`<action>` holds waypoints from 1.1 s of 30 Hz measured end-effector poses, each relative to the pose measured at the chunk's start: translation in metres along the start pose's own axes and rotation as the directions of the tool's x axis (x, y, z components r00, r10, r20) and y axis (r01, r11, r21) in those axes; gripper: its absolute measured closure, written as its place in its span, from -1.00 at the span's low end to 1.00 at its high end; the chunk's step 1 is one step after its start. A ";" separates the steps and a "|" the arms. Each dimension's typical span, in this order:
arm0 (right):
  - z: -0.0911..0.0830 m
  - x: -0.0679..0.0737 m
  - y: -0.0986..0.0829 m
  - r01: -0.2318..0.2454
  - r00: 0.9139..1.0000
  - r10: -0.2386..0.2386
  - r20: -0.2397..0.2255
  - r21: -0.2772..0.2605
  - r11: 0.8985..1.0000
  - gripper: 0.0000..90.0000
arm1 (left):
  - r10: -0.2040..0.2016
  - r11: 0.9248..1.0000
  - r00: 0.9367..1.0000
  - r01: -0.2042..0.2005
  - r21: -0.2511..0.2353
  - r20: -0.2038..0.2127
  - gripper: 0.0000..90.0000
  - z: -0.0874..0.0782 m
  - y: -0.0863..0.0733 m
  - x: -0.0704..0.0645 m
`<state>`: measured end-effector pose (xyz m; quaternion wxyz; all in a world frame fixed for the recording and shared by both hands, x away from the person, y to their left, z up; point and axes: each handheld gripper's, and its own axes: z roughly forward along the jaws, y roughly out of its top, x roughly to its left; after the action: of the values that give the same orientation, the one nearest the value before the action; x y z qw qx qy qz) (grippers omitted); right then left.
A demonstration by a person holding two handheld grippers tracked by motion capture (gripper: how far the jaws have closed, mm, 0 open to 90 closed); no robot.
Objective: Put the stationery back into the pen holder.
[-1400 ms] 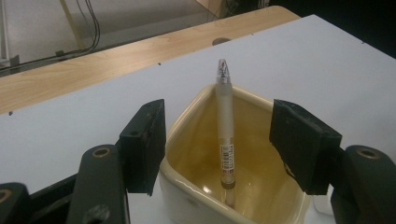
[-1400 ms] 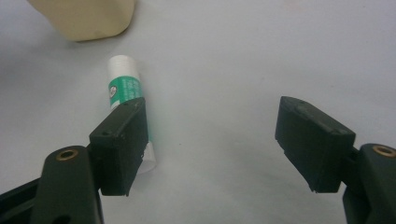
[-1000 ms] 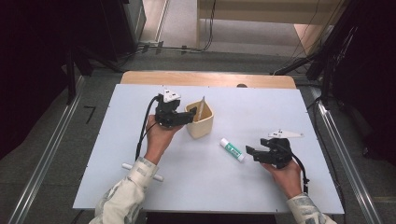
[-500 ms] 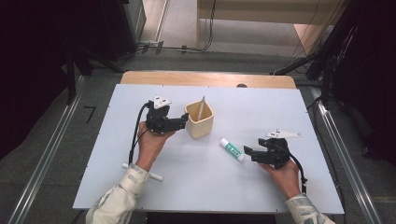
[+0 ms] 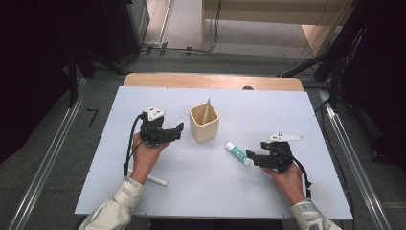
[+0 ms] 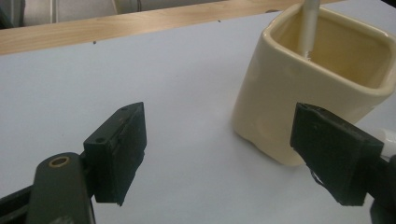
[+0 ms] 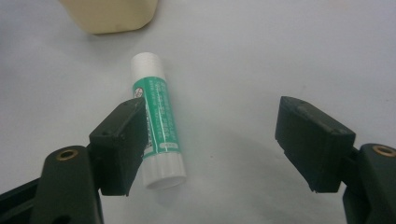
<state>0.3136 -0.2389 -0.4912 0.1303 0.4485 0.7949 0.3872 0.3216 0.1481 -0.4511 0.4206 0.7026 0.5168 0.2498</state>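
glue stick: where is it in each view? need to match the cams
High view: glue stick lies right of centre on the table, just ahead of the right tongs.
Left gripper view: a white end pokes out at the right edge behind the right-hand jaw, likely the glue stick, though I cannot be sure.
Right gripper view: centre-left, beside the left-hand jaw.
Shared landmark: the cream cup.

Hidden and cut-off parts

In the left gripper view the cup ran off the right edge and the white stick inside it off the top. In the right gripper view the left jaw covered part of the glue stick, whose label print was too small to read.
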 end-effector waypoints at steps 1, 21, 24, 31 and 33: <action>0.000 0.000 0.000 0.002 1.000 -0.002 0.000 0.001 1.000 -0.47 | -0.001 1.000 1.000 0.001 0.005 -0.004 -0.57 -0.001 -0.001 0.001; 0.009 0.013 0.004 0.037 0.999 -0.037 -0.018 0.018 0.999 -0.47 | -0.009 1.000 1.000 0.010 0.026 -0.017 -0.57 -0.029 -0.033 0.010; 0.010 0.015 0.004 0.044 0.999 -0.043 -0.021 0.023 0.999 -0.47 | -0.012 0.999 0.999 0.013 0.034 -0.032 -0.57 -0.030 -0.040 0.014; 0.015 0.019 0.004 0.071 0.997 -0.070 -0.023 0.033 0.997 -0.38 | -0.031 0.998 0.997 0.035 0.053 -0.068 -0.58 -0.034 -0.052 0.026; 0.017 0.021 0.004 0.080 0.996 -0.078 -0.029 0.037 0.996 -0.34 | -0.035 0.998 0.997 0.039 0.057 -0.073 -0.57 -0.035 -0.056 0.029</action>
<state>0.3135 -0.2125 -0.4965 0.1259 0.4136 0.8210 0.3728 0.2757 0.1930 -0.4827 0.3855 0.6954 0.5516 0.2519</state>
